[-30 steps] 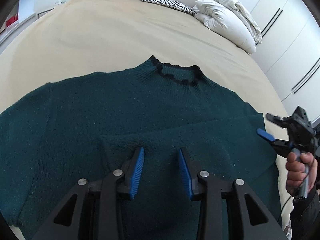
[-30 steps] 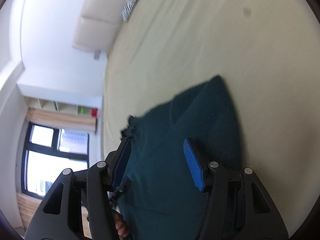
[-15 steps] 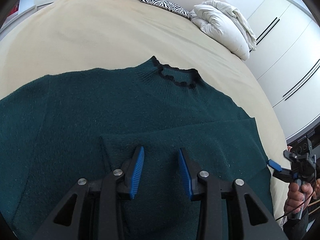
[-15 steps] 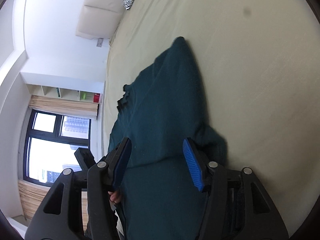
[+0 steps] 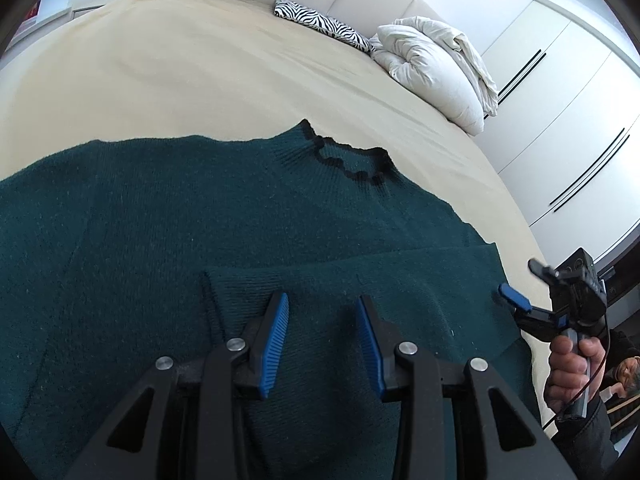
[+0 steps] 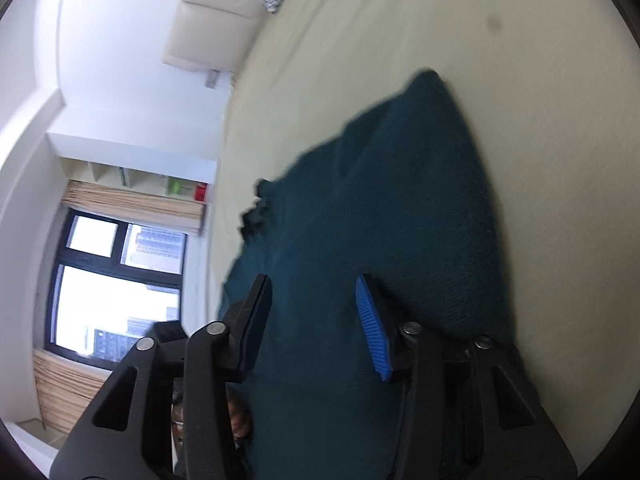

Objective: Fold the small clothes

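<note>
A beige bed (image 5: pixel 168 68) is carrying a dark green sweater (image 5: pixel 200 220), lying flat across its near edge. A zebra pillow (image 5: pixel 320 26) and a white duvet (image 5: pixel 436 68) are sitting at the far right corner.

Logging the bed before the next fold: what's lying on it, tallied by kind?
Sweaters: 1, dark green sweater
Patterned pillows: 1, zebra-print pillow
Bedding bundles: 1, white duvet
Total: 3, all on the beige bed
</note>
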Available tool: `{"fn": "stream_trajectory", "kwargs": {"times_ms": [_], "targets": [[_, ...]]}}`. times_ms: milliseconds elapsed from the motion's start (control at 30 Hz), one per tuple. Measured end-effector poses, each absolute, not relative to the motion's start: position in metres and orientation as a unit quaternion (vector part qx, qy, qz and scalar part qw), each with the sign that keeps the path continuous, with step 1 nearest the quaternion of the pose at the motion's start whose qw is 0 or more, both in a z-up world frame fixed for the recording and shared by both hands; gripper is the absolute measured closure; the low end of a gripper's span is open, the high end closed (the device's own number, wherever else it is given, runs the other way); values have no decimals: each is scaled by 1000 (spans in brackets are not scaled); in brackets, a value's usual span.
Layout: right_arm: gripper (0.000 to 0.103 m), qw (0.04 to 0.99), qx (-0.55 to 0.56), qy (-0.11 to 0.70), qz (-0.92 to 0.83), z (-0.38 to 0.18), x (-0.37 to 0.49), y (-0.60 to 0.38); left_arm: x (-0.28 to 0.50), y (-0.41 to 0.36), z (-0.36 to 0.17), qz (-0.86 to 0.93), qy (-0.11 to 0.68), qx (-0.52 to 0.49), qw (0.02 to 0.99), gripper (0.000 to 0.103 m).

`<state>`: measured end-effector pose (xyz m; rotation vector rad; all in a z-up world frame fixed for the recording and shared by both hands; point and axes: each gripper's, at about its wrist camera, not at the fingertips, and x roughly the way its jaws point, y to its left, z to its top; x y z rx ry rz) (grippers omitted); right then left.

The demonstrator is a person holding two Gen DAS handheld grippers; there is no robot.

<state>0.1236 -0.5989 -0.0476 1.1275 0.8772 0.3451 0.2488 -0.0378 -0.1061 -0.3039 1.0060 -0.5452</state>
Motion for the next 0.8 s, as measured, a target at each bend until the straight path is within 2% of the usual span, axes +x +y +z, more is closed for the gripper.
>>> {"fn": "stream_trajectory", "kwargs": {"times_ms": [67,167,267,433,600,733,800], "targets": [[44,741,528,395,128,-51,126,-607,248,-39,-106,-257,471,-140,833,65],[44,725,549,403,104,-69,135,-618,247,-37,-104,-258,469,-150,832,65],[44,726,545,410,92,-60,133,-617,239,-18,-90,-245,468,-195,827,64],[42,765,512,383,80,-19,104,-601,188,59,-38,-203,386,-260,862,31],[42,769,498,383,116,4,88,-556,126,177,-34,-111,330,-375,860,31],[42,764,493,388,152,17,83,-516,66,276,-61,-4,277,-506,817,31],[42,761,487,393,170,21,84,-493,42,306,-72,40,257,-541,800,31]]}}
